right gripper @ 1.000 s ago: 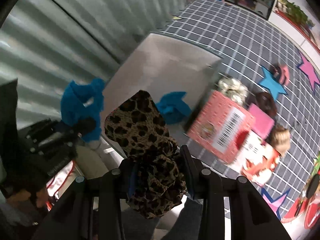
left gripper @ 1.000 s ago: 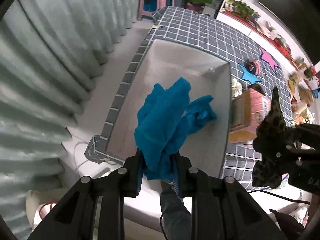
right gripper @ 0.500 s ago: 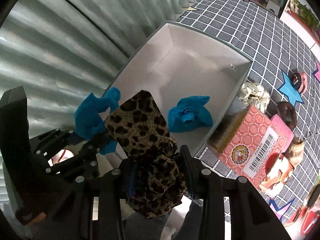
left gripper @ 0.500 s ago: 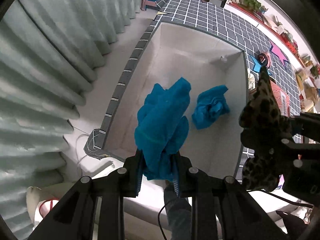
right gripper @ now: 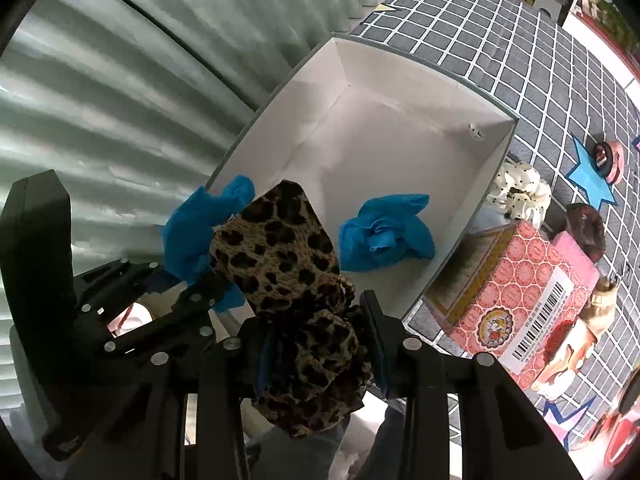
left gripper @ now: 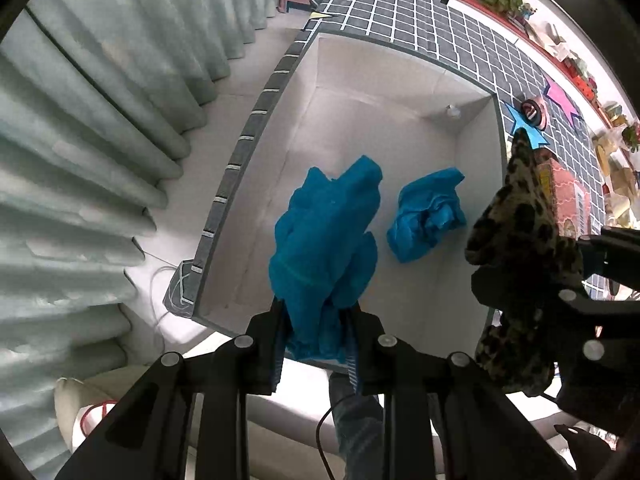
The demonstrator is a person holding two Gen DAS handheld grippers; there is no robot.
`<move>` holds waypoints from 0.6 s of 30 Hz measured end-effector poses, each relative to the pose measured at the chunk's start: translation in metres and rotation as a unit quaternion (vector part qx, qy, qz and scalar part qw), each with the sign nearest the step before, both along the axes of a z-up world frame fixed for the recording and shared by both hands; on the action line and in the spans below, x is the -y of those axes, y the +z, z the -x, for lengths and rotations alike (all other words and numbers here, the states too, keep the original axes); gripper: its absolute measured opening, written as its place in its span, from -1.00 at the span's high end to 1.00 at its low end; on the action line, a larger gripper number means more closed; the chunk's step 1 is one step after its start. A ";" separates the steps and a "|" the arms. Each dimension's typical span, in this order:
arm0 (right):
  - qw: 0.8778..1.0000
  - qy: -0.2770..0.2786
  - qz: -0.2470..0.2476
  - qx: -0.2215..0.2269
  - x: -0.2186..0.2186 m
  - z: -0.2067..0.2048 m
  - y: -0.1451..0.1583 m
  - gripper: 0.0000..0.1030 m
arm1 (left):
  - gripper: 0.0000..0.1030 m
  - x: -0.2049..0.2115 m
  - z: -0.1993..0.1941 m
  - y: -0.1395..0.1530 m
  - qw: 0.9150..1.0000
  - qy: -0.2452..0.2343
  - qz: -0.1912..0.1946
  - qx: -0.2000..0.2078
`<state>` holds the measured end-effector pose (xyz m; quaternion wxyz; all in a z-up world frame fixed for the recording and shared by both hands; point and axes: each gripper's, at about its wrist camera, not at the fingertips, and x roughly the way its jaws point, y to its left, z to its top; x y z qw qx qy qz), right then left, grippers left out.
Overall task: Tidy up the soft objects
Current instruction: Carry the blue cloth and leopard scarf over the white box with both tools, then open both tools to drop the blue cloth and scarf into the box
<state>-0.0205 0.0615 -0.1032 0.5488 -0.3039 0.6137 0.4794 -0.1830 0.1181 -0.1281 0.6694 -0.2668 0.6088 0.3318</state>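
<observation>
My left gripper [left gripper: 318, 320] is shut on a blue cloth [left gripper: 326, 240] and holds it above the near end of a white open box [left gripper: 360, 80]. A second crumpled blue cloth [left gripper: 428, 216] lies on the box floor; it also shows in the right wrist view [right gripper: 384, 236]. My right gripper [right gripper: 320, 320] is shut on a leopard-print scrunchie [right gripper: 296, 280], held above the box's near right edge. The left gripper and its blue cloth [right gripper: 200, 228] show at the left of the right wrist view.
The box [right gripper: 400, 128] sits on a grey checked mat [right gripper: 520, 40]. Right of the box are a pink patterned carton [right gripper: 516, 300], a white dotted scrunchie [right gripper: 520, 188], a dark scrunchie [right gripper: 584, 224] and a blue star [right gripper: 588, 180]. A pleated curtain [left gripper: 80, 120] hangs on the left.
Both grippers have moved closer over the box with their loads. The second blue cloth on the box floor came fully into view.
</observation>
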 end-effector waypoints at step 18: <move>1.000 0.011 0.012 -0.003 -0.003 0.002 -0.009 0.22 | 0.46 -0.006 -0.005 -0.009 1.000 0.003 0.010 -0.012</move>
